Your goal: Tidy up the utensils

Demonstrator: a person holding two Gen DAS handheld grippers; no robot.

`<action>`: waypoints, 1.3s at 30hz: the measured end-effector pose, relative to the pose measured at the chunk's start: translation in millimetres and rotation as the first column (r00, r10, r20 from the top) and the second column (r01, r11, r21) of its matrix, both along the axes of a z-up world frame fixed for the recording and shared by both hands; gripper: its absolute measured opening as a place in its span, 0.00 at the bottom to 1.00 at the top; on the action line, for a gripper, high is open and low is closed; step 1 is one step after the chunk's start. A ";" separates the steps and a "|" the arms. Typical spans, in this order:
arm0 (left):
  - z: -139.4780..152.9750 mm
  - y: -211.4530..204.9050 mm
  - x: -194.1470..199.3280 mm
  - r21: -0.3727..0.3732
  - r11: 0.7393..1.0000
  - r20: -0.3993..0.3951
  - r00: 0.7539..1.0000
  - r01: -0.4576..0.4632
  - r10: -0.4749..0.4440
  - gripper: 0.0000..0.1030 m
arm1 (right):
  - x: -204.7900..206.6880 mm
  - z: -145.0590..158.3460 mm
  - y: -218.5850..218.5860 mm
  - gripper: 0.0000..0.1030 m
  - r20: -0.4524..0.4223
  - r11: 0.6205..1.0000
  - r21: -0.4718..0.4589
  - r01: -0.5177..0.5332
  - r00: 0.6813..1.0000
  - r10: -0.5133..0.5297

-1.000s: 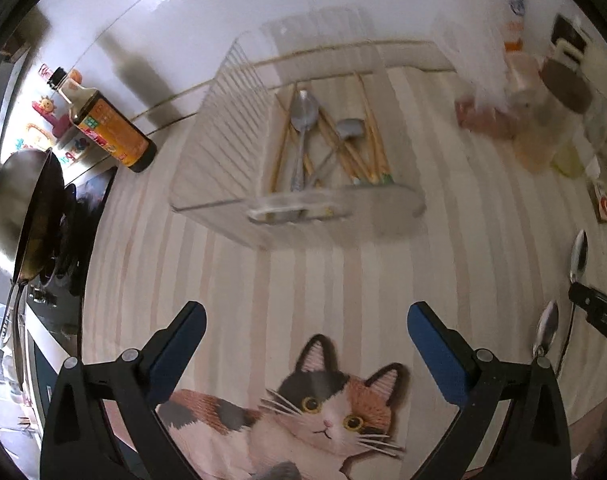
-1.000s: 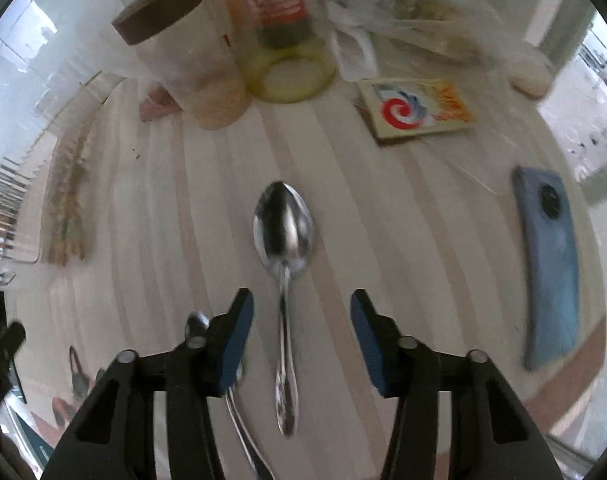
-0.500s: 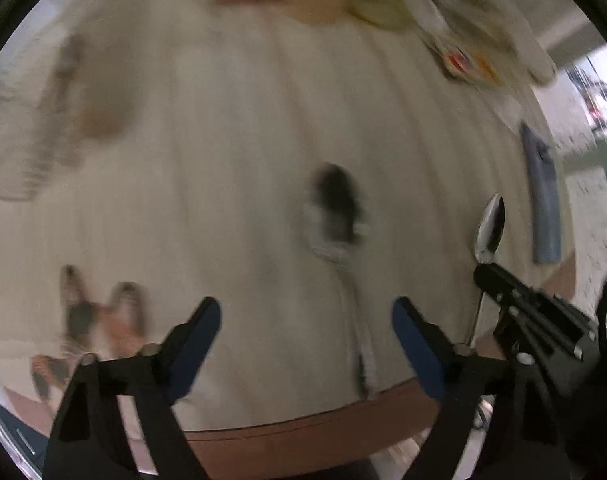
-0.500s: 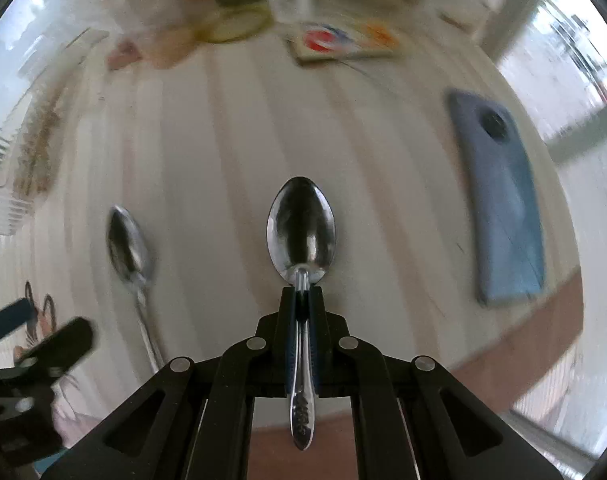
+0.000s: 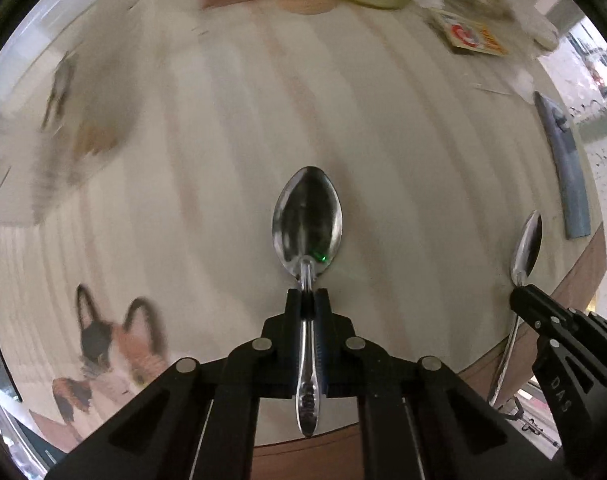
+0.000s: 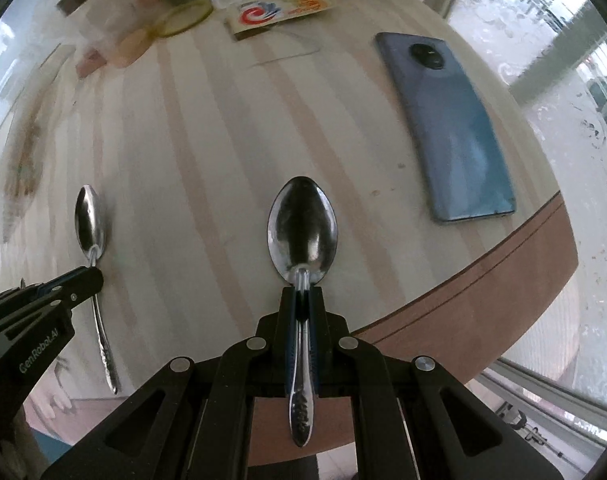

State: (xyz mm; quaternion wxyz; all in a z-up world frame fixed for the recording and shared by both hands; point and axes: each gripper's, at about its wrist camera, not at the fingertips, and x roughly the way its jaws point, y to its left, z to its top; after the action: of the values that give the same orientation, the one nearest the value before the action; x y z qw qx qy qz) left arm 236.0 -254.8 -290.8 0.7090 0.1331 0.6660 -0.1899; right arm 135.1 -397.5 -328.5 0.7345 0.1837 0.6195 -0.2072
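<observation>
My left gripper [image 5: 307, 296] is shut on the neck of a steel spoon [image 5: 307, 226], bowl pointing forward over the striped table. My right gripper [image 6: 302, 292] is shut on the neck of a second steel spoon [image 6: 302, 232]. Each gripper shows in the other's view: the right one [image 5: 521, 294] with its spoon [image 5: 527, 246] at the right, the left one [image 6: 93, 274] with its spoon [image 6: 89, 222] at the left. The clear utensil box [image 5: 59, 128] is a blur at the left of the left wrist view.
A blue phone [image 6: 447, 128] lies near the table's right edge [image 6: 463, 280]. A detergent packet [image 6: 279, 10], jars and bags [image 6: 163, 8] crowd the back. A cat-print mat [image 5: 111, 344] lies at the front left.
A second ago both grippers were open, the left facing the utensil box. The right closed on its spoon first; the left swung right and has now closed on the other spoon.
</observation>
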 end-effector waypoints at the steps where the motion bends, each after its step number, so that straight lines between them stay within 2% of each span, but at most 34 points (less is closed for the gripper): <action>1: -0.7 11.2 0.5 0.004 1.000 0.001 1.000 -0.013 0.013 0.04 | 1.8 -1.3 8.0 0.06 -0.004 1.000 0.005 -0.018 1.000 0.018; 7: -5.7 90.8 6.3 0.035 0.991 0.004 0.991 -0.131 0.131 0.04 | 28.6 -8.8 73.2 0.06 -0.020 0.986 0.034 -0.161 0.987 0.161; 14: -10.5 178.4 3.4 0.048 0.955 -0.008 0.956 -0.294 0.295 0.04 | 69.7 -16.4 168.2 0.06 -0.036 0.937 0.042 -0.346 0.937 0.348; 17: -12.5 197.6 0.1 0.018 0.942 -0.037 0.942 -0.334 0.335 0.04 | 75.6 -18.8 198.6 0.06 -0.042 0.917 0.030 -0.398 0.916 0.399; 21: -10.3 216.7 5.6 0.026 0.947 -0.046 0.946 -0.319 0.320 0.05 | 78.3 -20.2 220.3 0.07 -0.064 0.905 -0.001 -0.425 0.904 0.424; 23: -11.0 216.9 1.8 0.025 0.947 -0.045 0.946 -0.321 0.321 0.05 | 52.0 -25.9 226.6 0.07 -0.064 0.906 0.002 -0.424 0.904 0.423; 24: -10.9 211.3 -0.7 0.026 0.947 -0.045 0.946 -0.319 0.320 0.05 | 64.7 -23.5 221.2 0.07 -0.066 0.905 0.005 -0.426 0.903 0.425; 26: -14.9 197.2 1.5 0.022 0.948 -0.047 0.947 -0.316 0.317 0.05 | 49.1 -24.2 212.9 0.07 -0.076 0.901 0.007 -0.433 0.899 0.432; 28: -16.9 203.2 7.2 0.019 0.949 -0.049 0.948 -0.314 0.314 0.06 | 71.3 -16.1 200.9 0.07 -0.088 0.905 0.012 -0.425 0.901 0.424; 29: -17.9 205.3 10.8 0.017 0.950 -0.050 0.949 -0.312 0.312 0.06 | 67.5 -17.3 202.5 0.07 -0.092 0.906 0.010 -0.422 0.902 0.421; 32: -16.0 212.5 9.8 0.014 0.952 -0.053 0.950 -0.307 0.307 0.07 | 92.1 -13.9 218.6 0.07 -0.102 0.906 0.000 -0.423 0.902 0.420; 39: -16.9 190.7 5.4 0.014 0.962 -0.052 0.960 -0.274 0.275 0.19 | 93.2 -20.5 224.8 0.07 -0.103 0.911 0.006 -0.413 0.906 0.411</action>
State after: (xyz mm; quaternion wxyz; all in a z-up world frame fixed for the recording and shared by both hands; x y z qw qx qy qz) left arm 241.5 -64.1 -307.6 0.7101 0.0368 0.6973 -0.0909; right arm 228.3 -172.7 -348.9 0.7306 0.0322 0.6793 -0.0617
